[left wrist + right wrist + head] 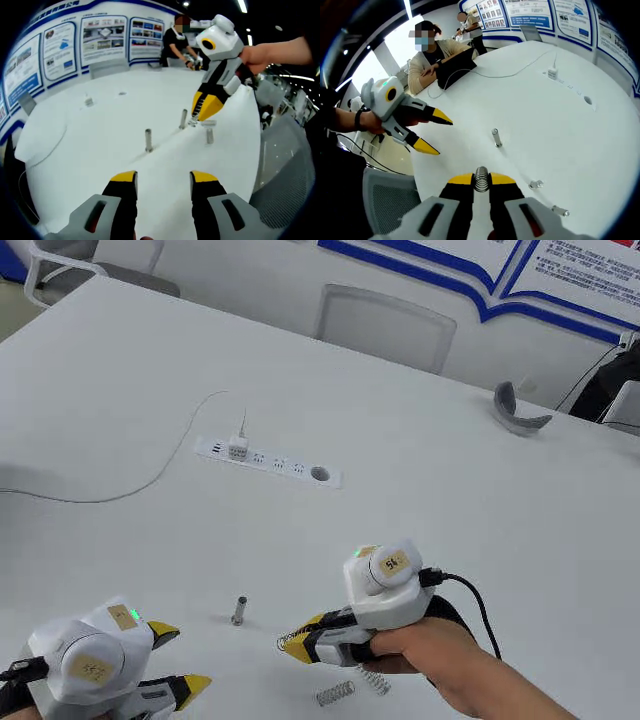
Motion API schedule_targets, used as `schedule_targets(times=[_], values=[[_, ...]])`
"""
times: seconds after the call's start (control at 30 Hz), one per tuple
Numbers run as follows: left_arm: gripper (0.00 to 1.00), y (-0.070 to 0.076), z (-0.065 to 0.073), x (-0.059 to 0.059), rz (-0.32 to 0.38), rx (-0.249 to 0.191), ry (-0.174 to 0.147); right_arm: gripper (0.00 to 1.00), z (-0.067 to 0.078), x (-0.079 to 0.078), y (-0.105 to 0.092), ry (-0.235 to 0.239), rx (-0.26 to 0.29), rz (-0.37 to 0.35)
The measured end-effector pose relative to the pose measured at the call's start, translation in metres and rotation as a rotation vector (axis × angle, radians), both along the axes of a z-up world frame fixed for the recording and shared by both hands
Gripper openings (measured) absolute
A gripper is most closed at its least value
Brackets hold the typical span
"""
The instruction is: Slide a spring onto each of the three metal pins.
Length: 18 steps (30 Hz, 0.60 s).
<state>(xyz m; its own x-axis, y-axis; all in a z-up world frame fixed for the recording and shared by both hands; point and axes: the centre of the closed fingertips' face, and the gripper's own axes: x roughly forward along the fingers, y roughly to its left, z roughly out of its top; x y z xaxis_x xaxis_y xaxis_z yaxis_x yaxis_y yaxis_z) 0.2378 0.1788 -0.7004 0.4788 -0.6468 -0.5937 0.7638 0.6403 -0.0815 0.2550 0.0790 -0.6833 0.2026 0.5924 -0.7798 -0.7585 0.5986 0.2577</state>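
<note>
Spring [480,175], steel coil, one: pinched at one end between the tips of the right claw [297,642], which is closed on it, and carried near the pins.

Handling, as judged: line the coil's bore up with a pin's axis, set the open end square over the pin's top, then lower. Grip lightly so the coil is not squashed, and let go only once it sits round the shaft.

Left claw [162,177]: jaws apart, empty, free to steady a pin at its base.

Loose springs: two, first loose spring [335,693] and second loose spring [373,678], lying close together on the desk [480,540] behind the right claw. Springs in all: three.

Metal pins: three, upright in the left gripper view: nearest pin [148,140], middle pin [183,119] just beside the held spring, far pin [210,135], its top unclear. The nearest and middle pins are bare.

Power strip [265,460]: one, with one plug in it, well apart from the work.

Grey curved piece [520,412]: one, at the far side of the desk.
</note>
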Motion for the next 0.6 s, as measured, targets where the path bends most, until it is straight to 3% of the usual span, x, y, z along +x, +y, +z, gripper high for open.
schedule_targets(times=[0.6], values=[[0.60, 0.008, -0.004, 0.003, 0.019, -0.037, 0.022, 0.12, -0.004, 0.040, 0.022, -0.004, -0.063, 0.029]])
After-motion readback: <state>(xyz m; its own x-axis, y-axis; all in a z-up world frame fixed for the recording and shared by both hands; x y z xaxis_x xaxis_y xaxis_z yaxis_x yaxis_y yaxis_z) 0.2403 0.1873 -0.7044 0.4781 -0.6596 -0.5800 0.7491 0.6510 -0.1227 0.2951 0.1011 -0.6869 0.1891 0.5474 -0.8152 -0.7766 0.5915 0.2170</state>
